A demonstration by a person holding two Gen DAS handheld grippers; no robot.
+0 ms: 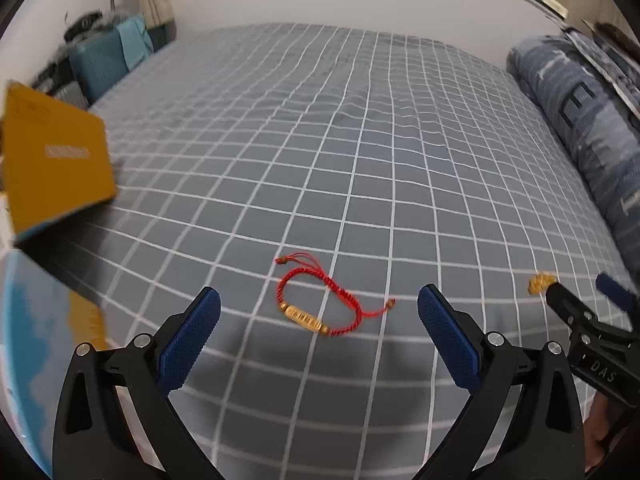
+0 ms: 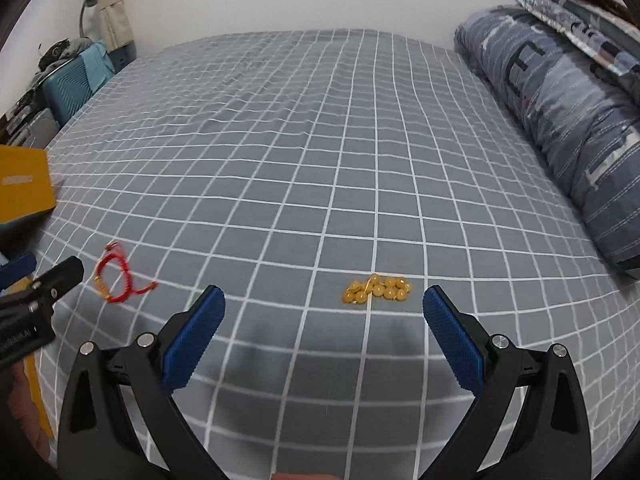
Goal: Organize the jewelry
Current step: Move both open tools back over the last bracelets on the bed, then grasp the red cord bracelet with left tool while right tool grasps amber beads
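Both wrist views look low and forward over the bed, sharing the red bracelet.

A bedroom in a home: wide bed under a grey checked sheet, rolled blue quilt along one side, curtain and desk lamp by the white wall.

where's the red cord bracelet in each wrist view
Left wrist: the red cord bracelet lies on the checked bedsheet, low centre, just ahead of the open left gripper.
Right wrist: the bracelet is at lower left, left of the open right gripper.
Shared landmark: the yellow box at the left edge.
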